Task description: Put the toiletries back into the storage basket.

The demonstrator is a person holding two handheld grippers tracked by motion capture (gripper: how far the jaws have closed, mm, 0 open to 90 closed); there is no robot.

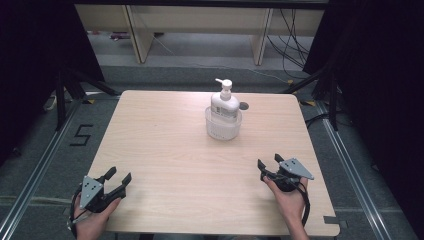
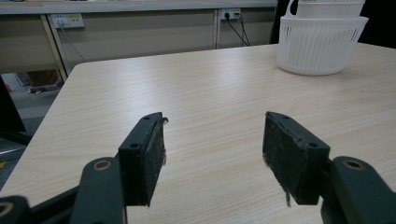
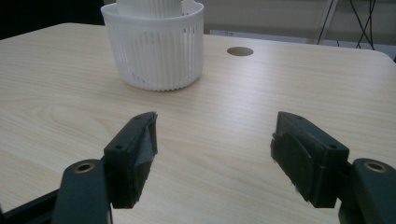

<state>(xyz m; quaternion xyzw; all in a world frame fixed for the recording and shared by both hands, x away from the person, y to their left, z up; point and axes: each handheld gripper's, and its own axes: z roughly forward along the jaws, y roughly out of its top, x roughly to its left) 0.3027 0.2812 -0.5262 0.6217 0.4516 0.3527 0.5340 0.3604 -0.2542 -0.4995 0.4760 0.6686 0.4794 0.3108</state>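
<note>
Pump bottle (image 1: 224, 101) upright in white basket (image 1: 223, 125), far-centre of surface (image 1: 165, 150). Both tongs, left (image 1: 118, 177) and right (image 1: 270, 161), released, empty, near corners. Approach level; clench on bottle neck (basket may tip).

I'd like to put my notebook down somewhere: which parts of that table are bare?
Nearly all the table is bare: the wide strip between the left gripper and right gripper, plus both sides of the white basket holding the pump bottle. That back-centre spot is the crowded part.
</note>
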